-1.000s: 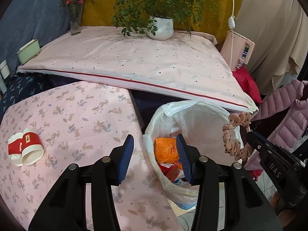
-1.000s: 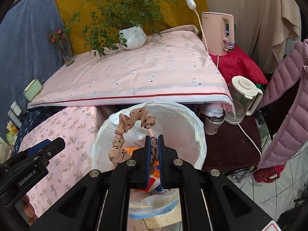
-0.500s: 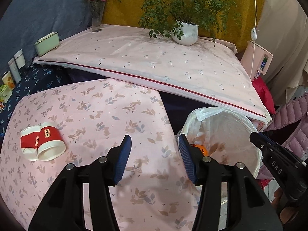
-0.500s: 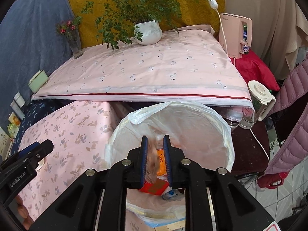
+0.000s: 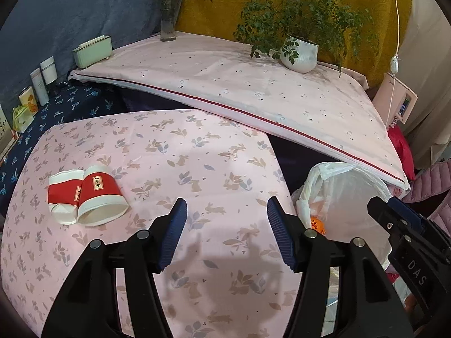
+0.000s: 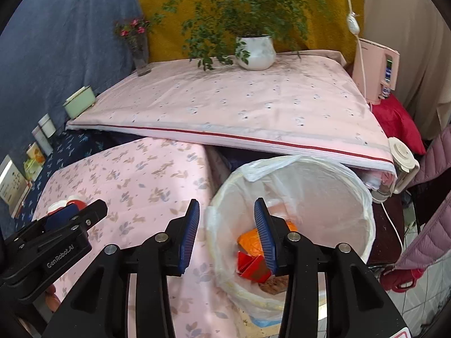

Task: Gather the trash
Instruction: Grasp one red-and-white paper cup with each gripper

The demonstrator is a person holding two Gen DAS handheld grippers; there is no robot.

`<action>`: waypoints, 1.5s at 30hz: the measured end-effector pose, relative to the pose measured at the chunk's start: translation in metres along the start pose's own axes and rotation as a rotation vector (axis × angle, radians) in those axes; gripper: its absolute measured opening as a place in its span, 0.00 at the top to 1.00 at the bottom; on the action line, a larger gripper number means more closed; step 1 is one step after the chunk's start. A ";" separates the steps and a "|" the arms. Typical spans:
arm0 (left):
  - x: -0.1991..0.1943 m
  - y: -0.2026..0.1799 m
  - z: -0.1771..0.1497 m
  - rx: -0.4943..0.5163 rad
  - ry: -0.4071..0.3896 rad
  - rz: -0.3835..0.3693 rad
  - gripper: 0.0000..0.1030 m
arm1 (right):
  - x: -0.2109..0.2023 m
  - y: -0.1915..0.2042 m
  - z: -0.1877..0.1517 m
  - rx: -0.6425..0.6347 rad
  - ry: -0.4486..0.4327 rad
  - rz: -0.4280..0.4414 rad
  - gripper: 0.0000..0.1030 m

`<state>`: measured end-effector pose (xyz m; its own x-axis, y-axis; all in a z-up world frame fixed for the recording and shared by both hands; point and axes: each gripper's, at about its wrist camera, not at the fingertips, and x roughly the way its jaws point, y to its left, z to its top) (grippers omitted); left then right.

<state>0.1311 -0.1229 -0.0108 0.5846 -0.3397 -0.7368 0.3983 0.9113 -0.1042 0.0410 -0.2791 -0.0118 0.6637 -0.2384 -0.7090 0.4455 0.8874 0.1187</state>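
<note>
Nearest, the left gripper (image 5: 225, 232) hangs over the pink rabbit-print table (image 5: 197, 163), its jaws opening with nothing between them. The right gripper (image 6: 227, 232) has jaws opening too, empty, above the rim of the lined trash bin (image 6: 363, 197) (orange and red scraps (image 6: 249, 243) lie inside). Farther left on the table, two red-and-white paper cups (image 5: 87, 197) lie on their sides, touching. Beyond, a higher cloth-covered surface carries a potted plant (image 5: 300, 55) and a flower vase (image 5: 168, 19).
</note>
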 end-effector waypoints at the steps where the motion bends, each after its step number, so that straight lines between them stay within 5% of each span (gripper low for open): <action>1: -0.001 0.004 0.000 -0.006 -0.001 0.005 0.43 | 0.000 0.005 -0.001 -0.006 0.000 0.005 0.58; 6: -0.007 0.028 -0.002 -0.039 -0.012 0.039 0.40 | -0.001 0.030 -0.004 -0.036 0.005 0.034 0.55; 10: -0.011 0.053 -0.008 -0.073 -0.023 0.092 0.27 | 0.000 0.053 -0.008 -0.064 0.006 0.058 0.47; 26: -0.009 0.188 -0.028 -0.241 0.027 0.253 0.21 | 0.020 0.159 -0.028 -0.172 0.073 0.181 0.36; 35: 0.003 0.255 -0.029 -0.365 0.071 0.232 0.17 | 0.047 0.221 -0.038 -0.238 0.137 0.237 0.35; 45: 0.038 0.279 -0.012 -0.412 0.119 0.119 0.18 | 0.091 0.274 -0.036 -0.265 0.181 0.274 0.26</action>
<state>0.2554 0.1210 -0.0756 0.5144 -0.2200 -0.8289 0.0046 0.9672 -0.2539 0.2014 -0.0438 -0.0688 0.6097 0.0726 -0.7893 0.0816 0.9848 0.1536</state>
